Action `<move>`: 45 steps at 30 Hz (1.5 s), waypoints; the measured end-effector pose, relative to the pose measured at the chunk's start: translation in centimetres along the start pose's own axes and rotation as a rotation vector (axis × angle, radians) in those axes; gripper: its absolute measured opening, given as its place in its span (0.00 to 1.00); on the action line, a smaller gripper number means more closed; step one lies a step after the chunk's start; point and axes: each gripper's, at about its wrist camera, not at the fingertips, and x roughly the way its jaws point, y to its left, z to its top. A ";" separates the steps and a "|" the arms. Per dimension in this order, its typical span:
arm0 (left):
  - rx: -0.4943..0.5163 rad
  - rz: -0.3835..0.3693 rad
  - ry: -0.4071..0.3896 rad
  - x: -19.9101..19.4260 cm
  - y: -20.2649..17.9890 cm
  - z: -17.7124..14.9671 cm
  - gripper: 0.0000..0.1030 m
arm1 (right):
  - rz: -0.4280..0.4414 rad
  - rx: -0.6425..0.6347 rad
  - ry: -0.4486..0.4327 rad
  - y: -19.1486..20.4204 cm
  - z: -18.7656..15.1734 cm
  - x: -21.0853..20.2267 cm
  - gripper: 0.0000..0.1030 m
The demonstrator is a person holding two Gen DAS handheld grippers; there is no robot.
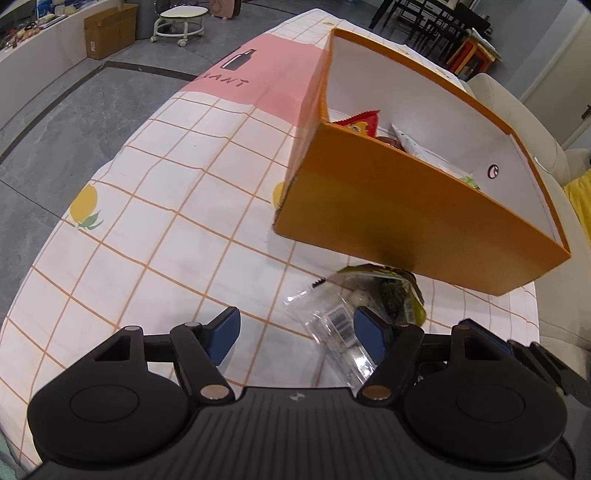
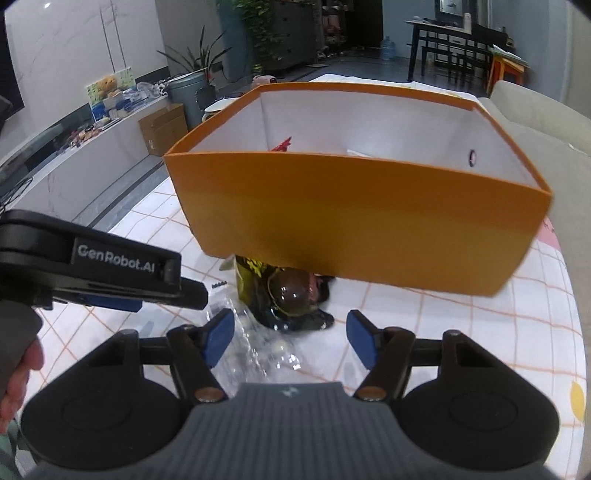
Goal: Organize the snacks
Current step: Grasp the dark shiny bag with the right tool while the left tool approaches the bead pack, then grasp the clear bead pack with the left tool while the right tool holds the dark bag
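A checked pink-and-white tablecloth (image 1: 155,206) is lying under both claws. Ahead of them a tall orange cardboard box (image 2: 354,221) with white inside walls is holding a red snack packet (image 1: 364,120). The left gripper (image 1: 295,332) is hanging with fingers apart and empty, beside the clear crinkly plastic snack bag (image 1: 332,325). The right gripper (image 2: 290,338) is gaping over that bag, behind a dark green snack pouch (image 2: 291,299).

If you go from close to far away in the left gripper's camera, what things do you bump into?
Left gripper → clear snack packet → dark green snack bag → orange box → red snack packet inside it → pink patch of the tablecloth → white wheeled stool.
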 end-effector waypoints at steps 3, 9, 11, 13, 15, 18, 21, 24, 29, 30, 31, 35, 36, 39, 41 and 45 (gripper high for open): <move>-0.008 0.006 0.007 0.2 0.3 0.3 0.80 | -0.005 -0.013 0.003 0.2 0.6 1.2 0.61; -0.014 0.005 0.016 0.4 0.6 0.4 0.79 | -0.010 -0.027 0.031 0.6 1.7 3.3 0.48; -0.005 0.002 0.019 0.5 0.4 0.3 0.79 | -0.004 -0.017 0.042 0.3 1.8 3.7 0.43; -0.002 -0.002 0.027 0.6 0.2 0.2 0.79 | -0.014 -0.009 0.045 0.1 1.8 3.9 0.36; -0.002 -0.006 0.034 0.8 0.0 0.1 0.79 | -0.009 -0.001 0.046 -0.1 1.8 3.9 0.34; -0.001 -0.016 0.037 0.6 -0.4 -0.1 0.79 | -0.014 -0.001 0.044 -0.5 1.5 3.4 0.33; -0.011 -0.037 0.059 0.6 -1.0 -0.5 0.79 | -0.031 0.017 0.042 -1.2 1.1 2.7 0.32; -0.023 -0.069 0.100 1.0 -1.8 -1.1 0.79 | -0.052 0.034 0.053 -2.1 0.5 1.9 0.32; -0.019 -0.109 0.145 1.7 -3.1 -2.0 0.75 | -0.084 -0.001 0.062 -2.5 -1.0 0.2 0.32; -0.014 -0.113 0.147 1.7 -3.4 -2.1 0.74 | -0.095 0.002 0.061 -2.7 -1.3 -0.1 0.31; -0.008 -0.113 0.149 1.8 -3.7 -2.3 0.74 | -0.114 0.005 0.062 -2.9 -1.5 -0.5 0.31; -0.004 -0.122 0.171 2.3 -4.5 -2.6 0.75 | -0.163 0.041 0.069 -4.4 -1.8 -1.5 0.15; -0.003 -0.120 0.178 2.5 -4.8 -2.7 0.75 | -0.159 0.054 0.075 -4.8 -1.9 -1.7 0.15; -0.001 -0.110 0.160 2.8 -5.6 -2.7 0.77 | -0.167 0.052 0.080 -5.2 -2.4 -2.2 0.14; -0.005 -0.115 0.155 3.0 -6.0 -2.6 0.77 | -0.162 0.054 0.081 -5.4 -2.8 -2.5 0.14; 0.042 -0.105 0.141 3.1 -7.0 -2.8 0.77 | -0.151 0.055 0.087 -6.0 -3.3 -3.2 0.15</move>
